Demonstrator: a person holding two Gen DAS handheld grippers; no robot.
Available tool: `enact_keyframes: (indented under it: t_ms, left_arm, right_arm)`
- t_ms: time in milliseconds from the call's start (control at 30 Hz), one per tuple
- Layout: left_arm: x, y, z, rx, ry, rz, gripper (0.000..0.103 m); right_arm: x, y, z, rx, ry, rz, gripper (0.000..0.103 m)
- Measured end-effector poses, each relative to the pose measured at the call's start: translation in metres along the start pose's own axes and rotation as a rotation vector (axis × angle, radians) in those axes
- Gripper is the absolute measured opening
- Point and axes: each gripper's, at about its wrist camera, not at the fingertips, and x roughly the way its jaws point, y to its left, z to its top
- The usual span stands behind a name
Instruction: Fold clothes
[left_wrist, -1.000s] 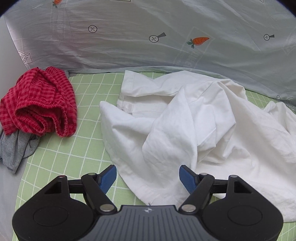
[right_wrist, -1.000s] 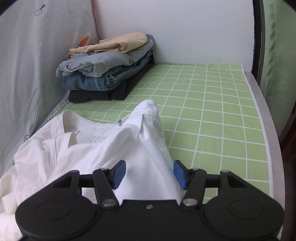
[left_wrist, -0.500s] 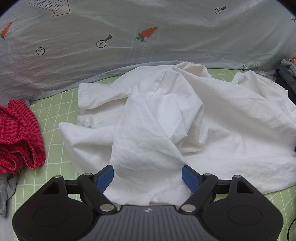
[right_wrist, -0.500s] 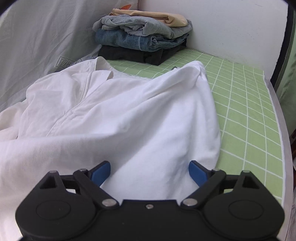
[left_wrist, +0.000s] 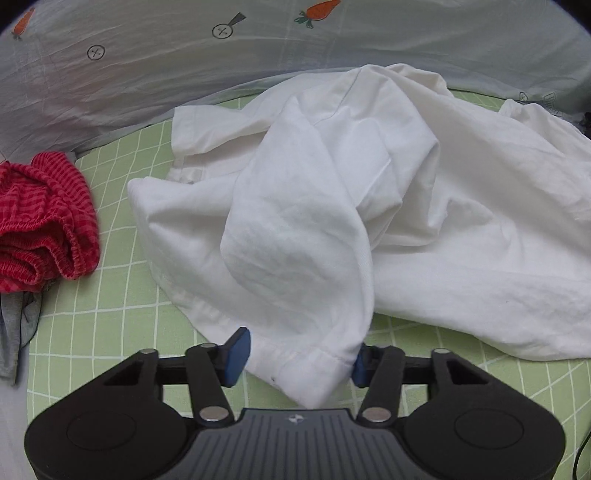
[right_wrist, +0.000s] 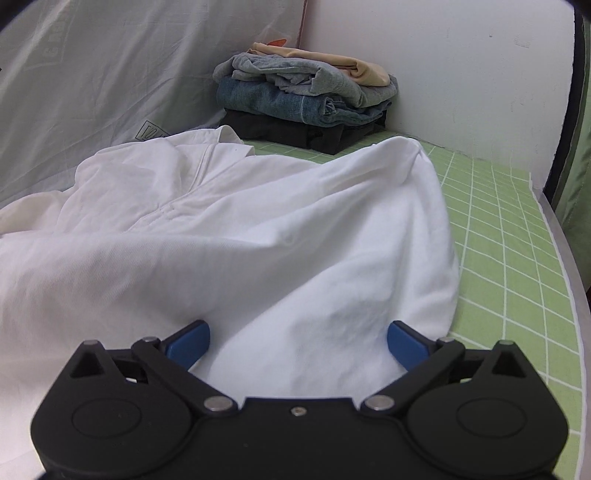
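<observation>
Although spread wide around a hem of the crumpled white shirt (left_wrist: 295, 221), left claw (left_wrist: 297, 356) not yet clenched. Same for right claw (right_wrist: 297, 345), released astride cloth. Folded stack (right_wrist: 306, 99) beyond; shirt and red garment (left_wrist: 40, 221) unfolded.

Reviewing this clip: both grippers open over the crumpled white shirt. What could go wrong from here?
The left gripper straddles a bunched cuff of the white shirt; shutting the jaws there may pinch several layers, so the shirt lifts tangled. The right gripper straddles mid-fabric with no edge showing, so a pull may drag cloth toward the folded stack.
</observation>
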Motion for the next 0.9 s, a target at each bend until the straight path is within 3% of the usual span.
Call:
enact_keyframes:
  t_ms: [100,333,400,467,567,633,733,900]
  left_arm:
    - [-0.008,0.02,0.01,-0.09,-0.049,0.035,0.024]
    - [-0.034,0.054,0.086,-0.124,-0.369,0.322,0.015]
    - [-0.027,0.063,0.112,-0.162,-0.405,0.381,0.018]
    - [-0.014,0.07,0.128,-0.18,-0.386,0.404,0.022]
    - [-0.01,0.08,0.13,-0.228,-0.346,0.357,0.039]
    - [-0.017,0.089,0.116,-0.29,-0.334,0.272,0.061]
    - [-0.031,0.1,0.094,-0.331,-0.325,0.181,0.071]
    - [-0.05,0.091,0.06,-0.225,-0.317,0.203,0.08]
  right_arm:
    - [0.001,-0.001,-0.001,0.003,-0.01,0.01,0.103]
    - [0.004,-0.001,-0.002,0.008,-0.01,0.02,0.103]
    - [0.005,-0.001,-0.001,0.007,-0.01,0.021,0.103]
    - [0.005,-0.001,-0.001,0.006,-0.01,0.021,0.103]
    - [0.004,-0.001,-0.002,0.007,-0.01,0.02,0.103]
    - [0.004,-0.001,-0.002,0.006,-0.01,0.021,0.103]
    - [0.005,-0.001,0.0,0.003,-0.01,0.023,0.103]
    - [0.006,0.0,0.0,0.002,-0.011,0.02,0.103]
